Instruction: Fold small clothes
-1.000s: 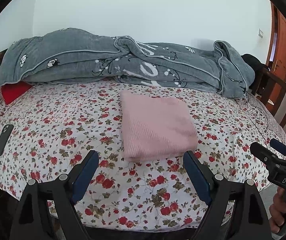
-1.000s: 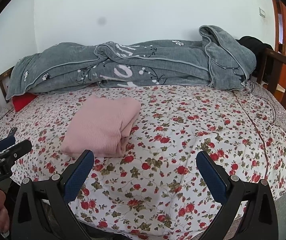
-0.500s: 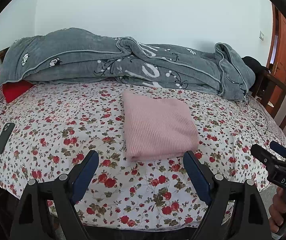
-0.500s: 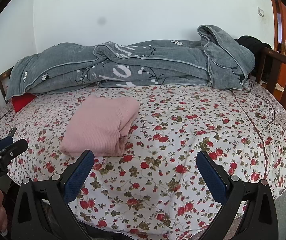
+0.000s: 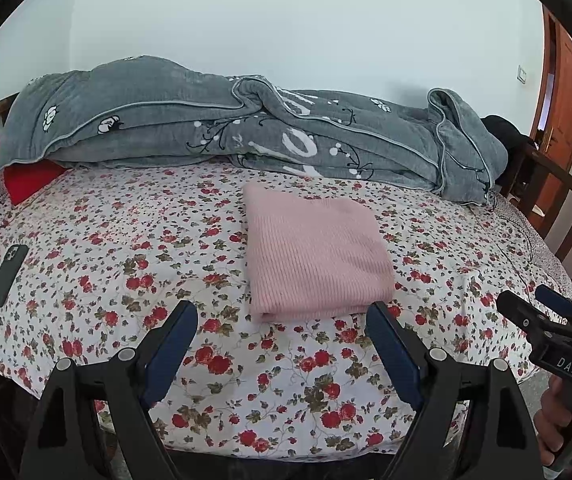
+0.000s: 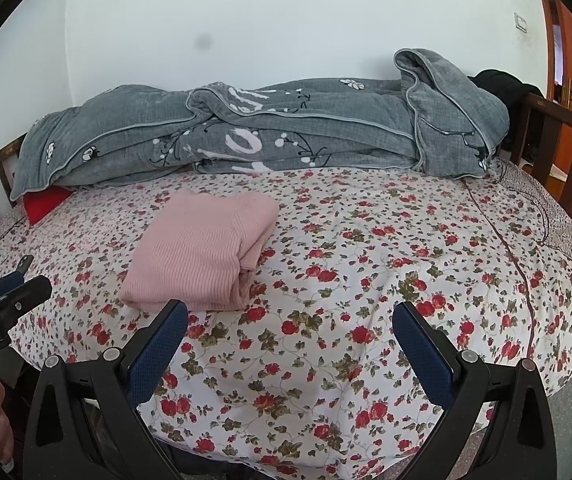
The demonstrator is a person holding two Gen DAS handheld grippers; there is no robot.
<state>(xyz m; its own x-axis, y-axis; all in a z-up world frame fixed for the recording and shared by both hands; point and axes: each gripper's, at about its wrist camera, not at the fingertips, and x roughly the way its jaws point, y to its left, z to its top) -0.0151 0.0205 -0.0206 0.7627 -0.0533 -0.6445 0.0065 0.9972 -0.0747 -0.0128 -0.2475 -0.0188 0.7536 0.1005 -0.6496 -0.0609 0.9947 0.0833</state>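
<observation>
Only left view: phone on bedsheet.

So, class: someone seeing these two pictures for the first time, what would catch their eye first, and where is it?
A folded pink garment lies flat on the floral bedsheet, near the middle of the bed. Behind it a rumpled grey quilt is heaped along the wall. In the foreground the left hand-held gripper and the right hand-held gripper stand open over the near edge, holding nothing.
</observation>
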